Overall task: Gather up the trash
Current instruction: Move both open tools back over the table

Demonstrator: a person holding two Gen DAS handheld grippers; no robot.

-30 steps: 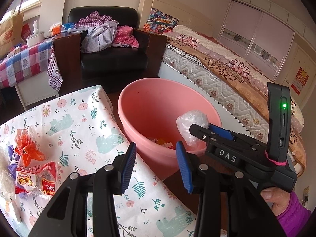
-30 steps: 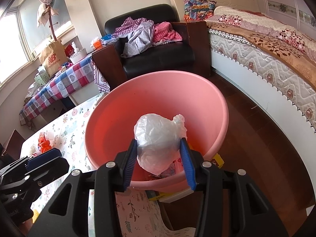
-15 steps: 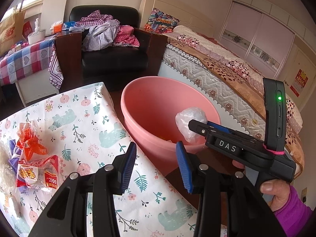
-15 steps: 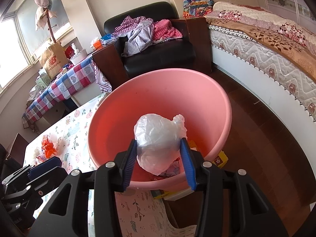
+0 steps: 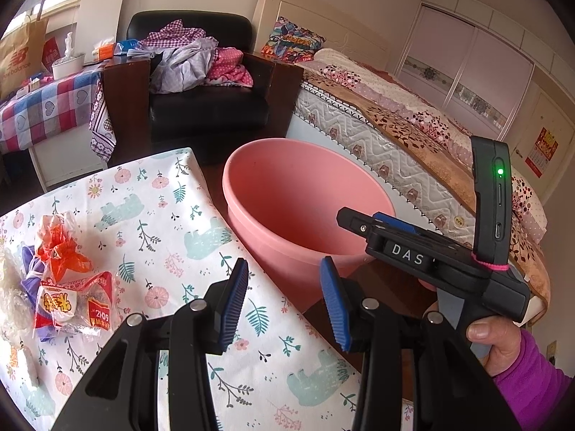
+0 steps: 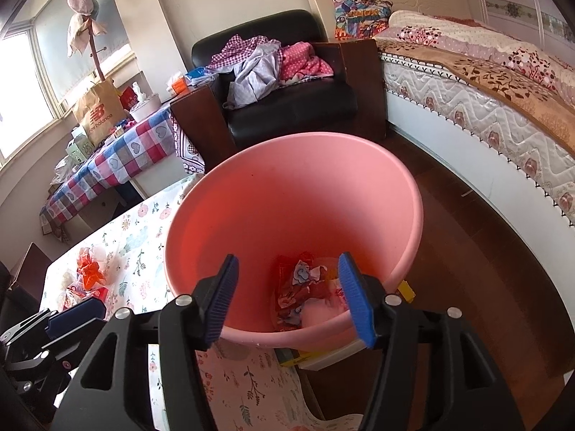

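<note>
Trash (image 5: 68, 287) lies in a heap on my counter (image 5: 172, 222), left of the pink tub (image 6: 287, 179); more wrappers (image 6: 305, 294) sit in the tub's bottom; my right hand-held gripper (image 6: 287, 292) hangs wide and empty above them; my left hand-held gripper (image 5: 284, 301) gapes empty over the counter's edge.

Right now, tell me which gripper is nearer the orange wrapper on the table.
Left. The left gripper hangs open over the floral tablecloth, with the orange wrapper off to its left. The right gripper is open over the pink basin, further from it.
</note>
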